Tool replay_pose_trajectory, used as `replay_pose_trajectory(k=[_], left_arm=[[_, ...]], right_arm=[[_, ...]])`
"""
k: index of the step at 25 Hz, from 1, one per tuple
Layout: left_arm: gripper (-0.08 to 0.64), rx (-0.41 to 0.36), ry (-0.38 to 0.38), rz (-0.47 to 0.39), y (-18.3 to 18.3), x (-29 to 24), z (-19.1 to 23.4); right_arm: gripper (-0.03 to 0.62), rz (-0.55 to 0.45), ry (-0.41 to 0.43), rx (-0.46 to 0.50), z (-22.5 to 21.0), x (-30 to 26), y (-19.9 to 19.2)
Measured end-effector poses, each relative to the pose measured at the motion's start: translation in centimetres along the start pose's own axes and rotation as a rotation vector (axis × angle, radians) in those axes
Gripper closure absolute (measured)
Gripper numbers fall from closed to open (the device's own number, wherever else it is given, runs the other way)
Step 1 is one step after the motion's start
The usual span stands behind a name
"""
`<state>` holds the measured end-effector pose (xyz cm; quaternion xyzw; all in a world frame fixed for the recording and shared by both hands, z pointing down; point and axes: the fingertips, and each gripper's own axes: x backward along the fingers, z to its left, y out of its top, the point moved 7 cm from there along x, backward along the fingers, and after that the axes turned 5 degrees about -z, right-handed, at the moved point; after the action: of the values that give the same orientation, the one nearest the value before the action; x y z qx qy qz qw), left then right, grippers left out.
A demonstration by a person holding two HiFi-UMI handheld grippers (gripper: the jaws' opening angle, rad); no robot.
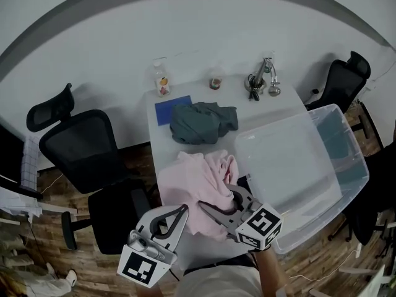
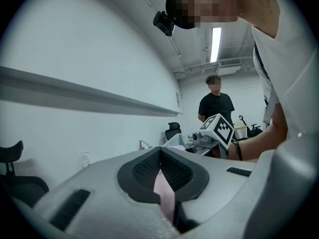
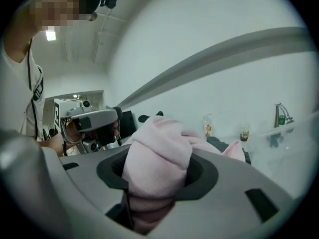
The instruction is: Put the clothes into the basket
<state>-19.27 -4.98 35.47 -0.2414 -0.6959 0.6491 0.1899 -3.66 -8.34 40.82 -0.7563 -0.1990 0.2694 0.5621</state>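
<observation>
the pink garment (image 1: 199,181) sits bunched on the near edge of the white table (image 1: 247,107), at 6 o'clock from the grey-green garment (image 1: 201,122). both claws hold it. the left gripper (image 1: 180,210) is clamped on a thin fold of the pink cloth (image 2: 164,193), pads nearly together. the right gripper (image 1: 216,203) bites a thick wad of it (image 3: 157,168), so its jaws stand partly apart around the bulge. the clear basket (image 1: 297,166) stands at 3 o'clock from the pink garment, just beside it, with no clothes inside.
</observation>
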Motion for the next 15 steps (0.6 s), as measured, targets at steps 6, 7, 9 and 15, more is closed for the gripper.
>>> replay_pose_trajectory(k=[6,7,9,15], left_arm=[[0.554,-0.065,-0.055,-0.044,3.0,-1.4,-1.2],[0.554,-0.065,-0.059,-0.051,3.4,-1.6,-1.4],[0.554,-0.072,-0.070,-0.064,4.1,-2.1,-1.7],[0.554,-0.093,-0.095,-0.107,6.4,-3.2,-2.8]], right_arm=[[0.380,-0.091,-0.046,0.049,0.2,3.0,3.9],[0.380,-0.105,-0.055,0.054,0.2,3.5,4.5],[0.380,-0.133,-0.068,0.059,0.2,4.5,5.5],[0.380,-0.218,-0.092,0.067,0.2,7.4,8.2]])
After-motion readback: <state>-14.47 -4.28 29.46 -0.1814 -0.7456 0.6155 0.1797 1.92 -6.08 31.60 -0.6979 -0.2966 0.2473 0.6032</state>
